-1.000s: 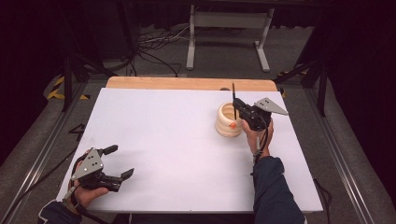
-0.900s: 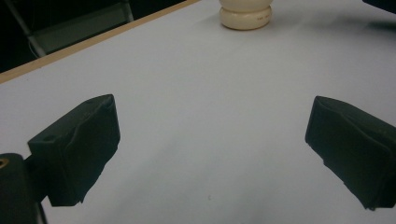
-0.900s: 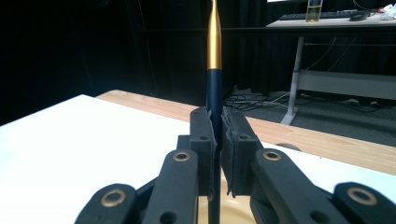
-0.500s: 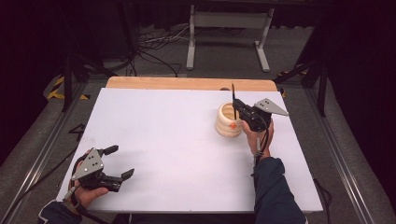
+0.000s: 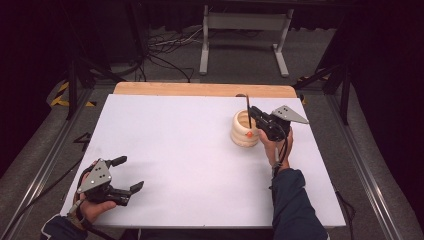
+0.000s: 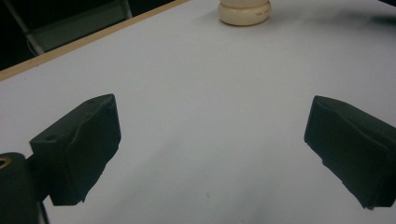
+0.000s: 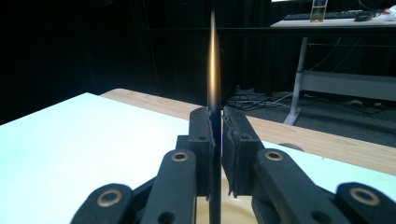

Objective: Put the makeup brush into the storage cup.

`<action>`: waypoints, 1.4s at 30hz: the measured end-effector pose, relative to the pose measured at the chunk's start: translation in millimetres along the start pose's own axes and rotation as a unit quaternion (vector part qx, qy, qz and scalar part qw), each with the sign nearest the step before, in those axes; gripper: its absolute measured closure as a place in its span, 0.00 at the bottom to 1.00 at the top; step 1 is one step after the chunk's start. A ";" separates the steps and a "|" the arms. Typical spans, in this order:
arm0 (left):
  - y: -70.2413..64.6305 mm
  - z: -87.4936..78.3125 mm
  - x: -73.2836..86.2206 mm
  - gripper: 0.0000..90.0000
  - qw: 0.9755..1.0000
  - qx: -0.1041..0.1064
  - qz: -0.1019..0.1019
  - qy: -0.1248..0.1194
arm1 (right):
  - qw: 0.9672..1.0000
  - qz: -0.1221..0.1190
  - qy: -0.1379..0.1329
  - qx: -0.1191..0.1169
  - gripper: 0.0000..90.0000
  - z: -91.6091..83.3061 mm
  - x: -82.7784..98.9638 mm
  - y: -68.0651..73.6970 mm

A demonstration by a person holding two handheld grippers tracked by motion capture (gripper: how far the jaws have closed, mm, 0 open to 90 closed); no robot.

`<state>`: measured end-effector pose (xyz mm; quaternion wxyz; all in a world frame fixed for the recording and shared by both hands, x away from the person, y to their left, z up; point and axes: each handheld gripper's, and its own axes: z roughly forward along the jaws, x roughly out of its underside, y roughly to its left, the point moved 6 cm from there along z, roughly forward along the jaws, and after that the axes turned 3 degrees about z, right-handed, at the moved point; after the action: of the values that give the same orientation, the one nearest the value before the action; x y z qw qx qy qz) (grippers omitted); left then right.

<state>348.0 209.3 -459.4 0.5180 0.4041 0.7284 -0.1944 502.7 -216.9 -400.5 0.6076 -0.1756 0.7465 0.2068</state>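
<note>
A thin dark stick (image 7: pixel 214 70), upright and blurred to an amber streak near its top, stands clamped between the closed pads of the right gripper (image 5: pixel 252 114) above a cream ribbed pot (image 5: pixel 243 131); the left gripper (image 5: pixel 126 174) rests released.

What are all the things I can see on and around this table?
Ribbed wooden pot: one, cream, right half of the table.
Thin stick: one, dark, upright over the pot, pinched by the right gripper.
Orange dot: one, on the pot's side; too small to identify.
Table: one, white top, wooden far edge.
Metal stand: one, grey, on the floor beyond the table.
Left gripper: one, black, near-left corner, open.
Right gripper: one, black, shut on the stick.
</note>
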 end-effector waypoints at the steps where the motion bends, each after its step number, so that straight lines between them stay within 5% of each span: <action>1: 0.0 0.0 0.0 0.05 1.000 0.000 0.000 0.000 | 1.000 -0.001 0.001 0.001 0.90 -0.2 -0.1 0.0; 21: 0.5 0.0 0.3 0.05 1.000 -0.002 0.004 0.003 | 0.999 -0.039 -0.010 0.003 0.74 -11.1 -14.2 9.7; 42: -0.1 -1.3 -0.5 0.06 1.000 -0.003 0.007 0.001 | 0.994 -0.108 -0.004 0.021 0.25 -20.6 -29.9 31.7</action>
<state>347.2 210.0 -458.5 0.5198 0.4078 0.7266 -0.1886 475.3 -200.3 -364.5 0.6330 -0.2410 0.7250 0.1250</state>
